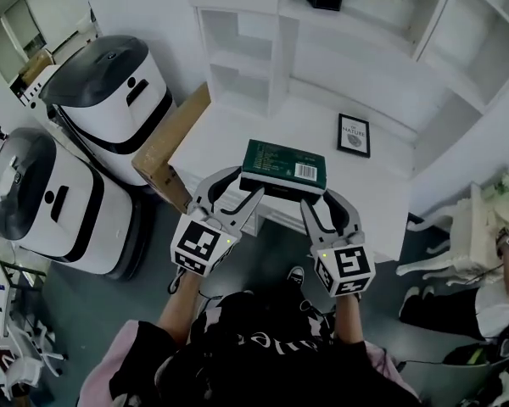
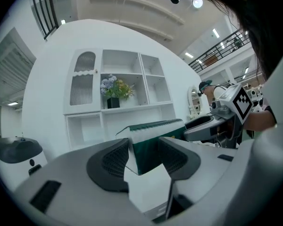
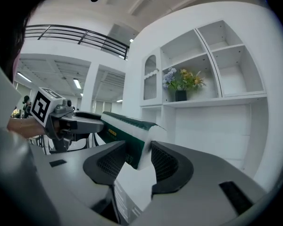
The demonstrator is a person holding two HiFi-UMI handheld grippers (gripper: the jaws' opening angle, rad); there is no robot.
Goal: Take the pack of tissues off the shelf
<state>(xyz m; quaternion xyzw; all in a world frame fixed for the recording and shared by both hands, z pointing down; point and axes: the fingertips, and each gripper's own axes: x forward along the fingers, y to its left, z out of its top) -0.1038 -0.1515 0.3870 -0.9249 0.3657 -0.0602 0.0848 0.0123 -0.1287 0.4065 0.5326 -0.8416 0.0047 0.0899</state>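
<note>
Tissue pack (image 1: 284, 166) held up between two grippers.
Left gripper (image 1: 237, 186) is clamped on its left end and right gripper (image 1: 321, 203) on its right end; the green pack hangs over the white ledge's (image 1: 225, 141) front edge, left of a framed picture (image 1: 354, 135).

Tissue pack (image 1: 283, 164) — one; hand-held grippers (image 1: 243, 185) (image 1: 322, 200) — two
</note>
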